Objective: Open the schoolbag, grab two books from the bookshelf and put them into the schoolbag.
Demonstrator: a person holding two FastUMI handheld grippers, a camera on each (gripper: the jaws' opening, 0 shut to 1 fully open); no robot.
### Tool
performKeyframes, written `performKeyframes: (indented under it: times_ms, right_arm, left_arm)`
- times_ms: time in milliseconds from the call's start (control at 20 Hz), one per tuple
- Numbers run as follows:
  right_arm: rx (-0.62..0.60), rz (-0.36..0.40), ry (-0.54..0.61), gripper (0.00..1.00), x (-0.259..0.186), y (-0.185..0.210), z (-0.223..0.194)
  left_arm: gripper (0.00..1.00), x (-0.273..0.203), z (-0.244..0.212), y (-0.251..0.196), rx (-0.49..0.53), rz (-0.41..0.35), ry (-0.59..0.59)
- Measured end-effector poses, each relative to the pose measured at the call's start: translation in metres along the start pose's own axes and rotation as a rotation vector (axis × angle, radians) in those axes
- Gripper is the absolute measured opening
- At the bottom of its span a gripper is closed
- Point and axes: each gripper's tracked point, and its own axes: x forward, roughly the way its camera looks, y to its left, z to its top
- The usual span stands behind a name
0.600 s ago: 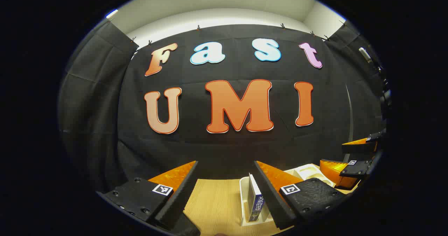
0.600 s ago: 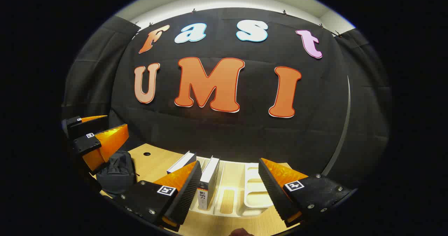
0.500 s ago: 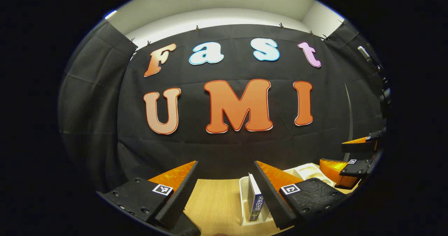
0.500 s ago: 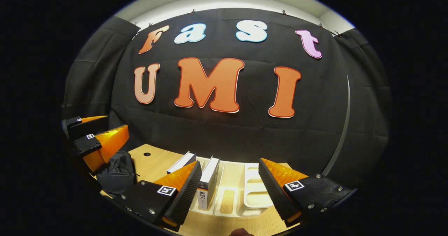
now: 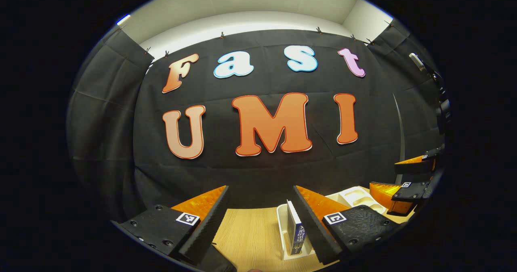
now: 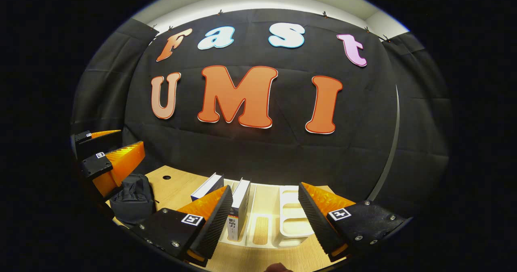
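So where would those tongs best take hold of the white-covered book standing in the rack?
Probably the top edge of the upright white-covered book, from above: it stands on end in the cream slotted rack, faces exposed, and the open right tongs could pinch both covers.

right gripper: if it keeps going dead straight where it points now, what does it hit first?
Likely the white bookshelf between the open right gripper fingers, around its empty slots; the upright book stands just left of that line. Depth is unclear.

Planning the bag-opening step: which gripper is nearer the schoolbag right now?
Left. In the right gripper view the left gripper hangs open just above the schoolbag, while the right gripper is open over the bookshelf, farther right.
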Motion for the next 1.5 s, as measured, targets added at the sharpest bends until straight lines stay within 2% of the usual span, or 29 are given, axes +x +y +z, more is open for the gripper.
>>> performKeyframes:
  times_ms: [200,250,300,350,400,600,1000,1350,1500]
  right_arm:
    - [-0.006,-0.012,-0.001,0.97,0.0,0.003,0.002]
    - [-0.005,-0.017,0.002,0.97,0.0,0.002,0.0]
    - [-0.002,-0.017,0.006,0.97,0.0,0.003,-0.001]
    - [-0.001,-0.021,0.009,0.97,0.001,0.004,-0.002]
    - [0.001,-0.02,0.013,0.97,0.002,0.005,-0.003]
    - [-0.007,-0.03,0.03,0.97,0.004,0.002,-0.009]
    - [-0.023,-0.047,0.058,0.97,0.02,-0.021,-0.028]
    - [-0.022,-0.045,0.105,0.97,0.035,-0.037,-0.061]
    - [-0.024,-0.041,0.116,0.97,0.04,-0.04,-0.069]
  left_arm:
    - [0.96,0.002,-0.003,0.003,0.002,-0.006,0.004]
    - [1.0,0.002,-0.002,0.004,0.004,-0.009,0.001]
    - [0.96,0.002,-0.004,0.004,0.007,-0.013,0.002]
    - [1.0,0.002,-0.004,0.005,0.008,-0.016,0.001]
    - [0.96,0.004,-0.005,0.004,0.009,-0.021,0.005]
    - [0.95,0.006,-0.016,0.006,0.054,-0.024,0.019]
    - [0.96,-0.007,-0.083,0.025,0.276,0.0,0.132]
    - [0.95,-0.041,-0.178,0.054,0.559,0.013,0.321]
    - [0.95,-0.063,-0.228,0.071,0.62,0.017,0.426]
